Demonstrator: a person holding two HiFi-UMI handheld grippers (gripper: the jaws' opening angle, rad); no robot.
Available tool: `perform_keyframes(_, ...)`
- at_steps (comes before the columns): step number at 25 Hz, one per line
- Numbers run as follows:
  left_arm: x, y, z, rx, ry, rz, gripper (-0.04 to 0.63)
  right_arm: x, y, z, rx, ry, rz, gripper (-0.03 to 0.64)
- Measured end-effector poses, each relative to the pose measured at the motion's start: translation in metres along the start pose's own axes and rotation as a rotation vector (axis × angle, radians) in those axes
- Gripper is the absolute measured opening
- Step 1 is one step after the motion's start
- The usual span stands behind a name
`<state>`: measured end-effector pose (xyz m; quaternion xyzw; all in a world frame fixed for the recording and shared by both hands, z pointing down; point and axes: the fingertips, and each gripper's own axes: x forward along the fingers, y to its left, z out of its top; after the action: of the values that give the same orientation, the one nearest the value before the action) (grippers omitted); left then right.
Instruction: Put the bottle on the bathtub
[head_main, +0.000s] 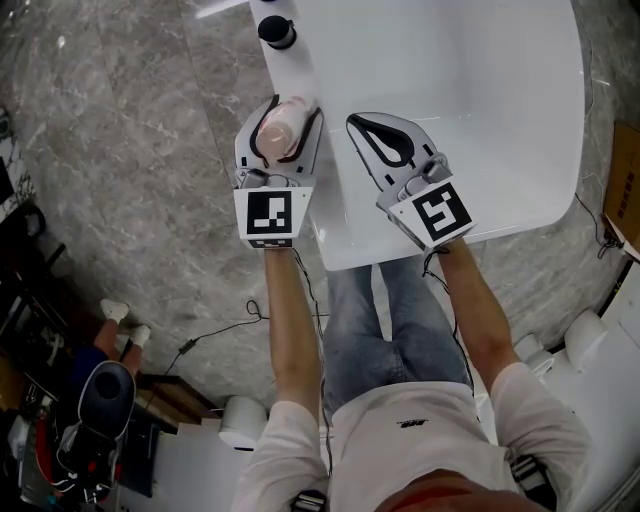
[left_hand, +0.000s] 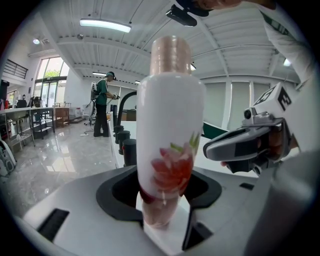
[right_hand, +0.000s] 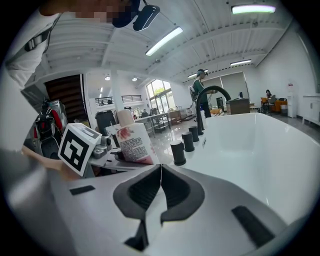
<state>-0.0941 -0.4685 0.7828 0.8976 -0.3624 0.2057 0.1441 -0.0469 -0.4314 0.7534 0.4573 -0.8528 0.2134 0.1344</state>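
A white bottle with a red flower print and a tan cap sits between the jaws of my left gripper, which is shut on it over the left rim of the white bathtub. In the left gripper view the bottle stands upright in the left gripper, cap up. Just to its right, over the tub's near end, my right gripper is shut with nothing in it. The right gripper view has the right gripper with its pads pressed together, and the bottle off to the left.
Black round knobs stand on the tub rim ahead of the bottle, with a black curved faucet beyond them. Grey marble floor lies left of the tub, with cables on it. A person stands far off.
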Motion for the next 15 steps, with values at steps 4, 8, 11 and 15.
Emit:
perform_keyframes(4,0.0033,-0.0002,0.0003,0.026,0.002,-0.001,0.233,0.0013,-0.0005,-0.0013,0.007,-0.002,-0.001,-0.005)
perform_keyframes(8,0.0058,-0.0002,0.0004,0.029,-0.019,0.000,0.235,0.0039,-0.0024,-0.0035,0.012,-0.001,0.001,-0.005)
perform_keyframes(11,0.0059,0.0007,-0.0003,0.021,-0.037,0.005,0.238,0.0062,-0.0030,-0.0054,0.018,-0.002,0.001,-0.005)
perform_keyframes(15,0.0071,0.0015,-0.0011,0.007,-0.042,0.011,0.241,0.0077,-0.0045,-0.0066,0.018,-0.005,0.001,-0.005)
